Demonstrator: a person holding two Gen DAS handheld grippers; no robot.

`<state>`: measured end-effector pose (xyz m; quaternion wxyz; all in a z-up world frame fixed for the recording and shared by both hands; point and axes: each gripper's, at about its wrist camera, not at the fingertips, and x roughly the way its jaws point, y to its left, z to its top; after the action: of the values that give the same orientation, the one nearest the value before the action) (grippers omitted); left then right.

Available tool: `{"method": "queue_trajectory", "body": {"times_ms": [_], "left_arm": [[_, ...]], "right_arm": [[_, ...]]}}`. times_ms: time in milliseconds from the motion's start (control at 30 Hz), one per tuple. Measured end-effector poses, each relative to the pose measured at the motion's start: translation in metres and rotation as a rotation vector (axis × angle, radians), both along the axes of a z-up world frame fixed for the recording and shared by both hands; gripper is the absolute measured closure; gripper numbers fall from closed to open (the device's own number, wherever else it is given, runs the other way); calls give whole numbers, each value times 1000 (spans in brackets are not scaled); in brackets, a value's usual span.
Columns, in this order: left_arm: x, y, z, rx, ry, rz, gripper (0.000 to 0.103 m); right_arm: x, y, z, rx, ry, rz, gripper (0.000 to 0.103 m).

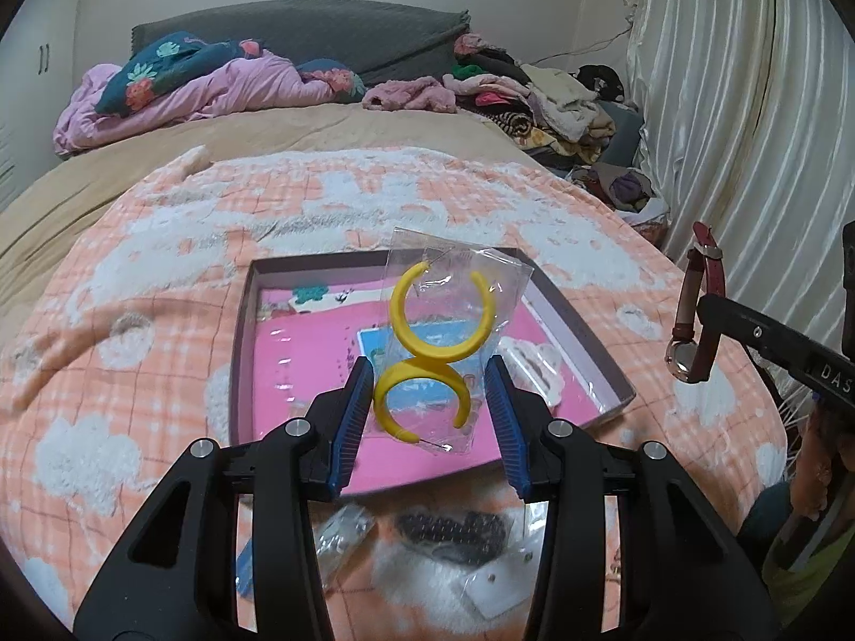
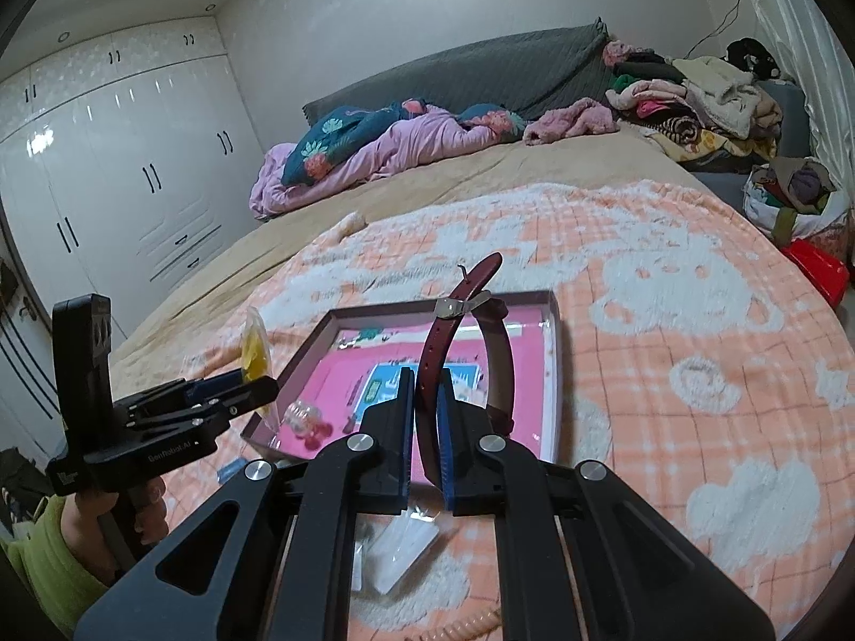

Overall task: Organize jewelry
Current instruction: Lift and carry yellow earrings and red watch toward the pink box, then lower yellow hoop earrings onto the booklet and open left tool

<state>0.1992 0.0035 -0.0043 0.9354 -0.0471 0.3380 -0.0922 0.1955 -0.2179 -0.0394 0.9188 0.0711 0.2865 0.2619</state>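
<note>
A clear bag with two yellow hoop earrings (image 1: pixel 435 331) hangs in the air above a shallow box with a pink floor (image 1: pixel 241 331). My left gripper (image 1: pixel 427 363) is shut on the bag, its blue pads against the lower hoop. The right wrist view shows that gripper (image 2: pixel 256 384) at the left with the yellow bag (image 2: pixel 254 352). My right gripper (image 2: pixel 426 379) is shut on the strap of a dark red wristwatch (image 2: pixel 454 331), which stands up over the box (image 2: pixel 556 374). In the left wrist view the watch (image 1: pixel 689 320) dangles from the right gripper (image 1: pixel 700 315), dial downward.
The box lies on an orange and white blanket (image 1: pixel 160 278) on a bed. Small packets lie near me: black beads (image 1: pixel 454 529), a clear bag (image 1: pixel 342 529), a white card (image 1: pixel 497 587). A clothes pile (image 1: pixel 561 107) and a curtain (image 1: pixel 748 133) stand to the right, a wardrobe (image 2: pixel 107 187) to the left.
</note>
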Motion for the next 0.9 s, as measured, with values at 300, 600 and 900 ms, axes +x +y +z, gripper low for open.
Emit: {"method": "queue_trajectory", "body": {"times_ms": [300, 600, 900], "left_arm": [[18, -8, -6, 5, 14, -5, 68], [42, -19, -21, 3, 65, -2, 68], [57, -32, -39, 24, 93, -37, 68]], "right_arm": [[21, -1, -2, 18, 23, -10, 95], [46, 9, -5, 3, 46, 10, 96], [72, 17, -21, -20, 83, 2, 96]]}}
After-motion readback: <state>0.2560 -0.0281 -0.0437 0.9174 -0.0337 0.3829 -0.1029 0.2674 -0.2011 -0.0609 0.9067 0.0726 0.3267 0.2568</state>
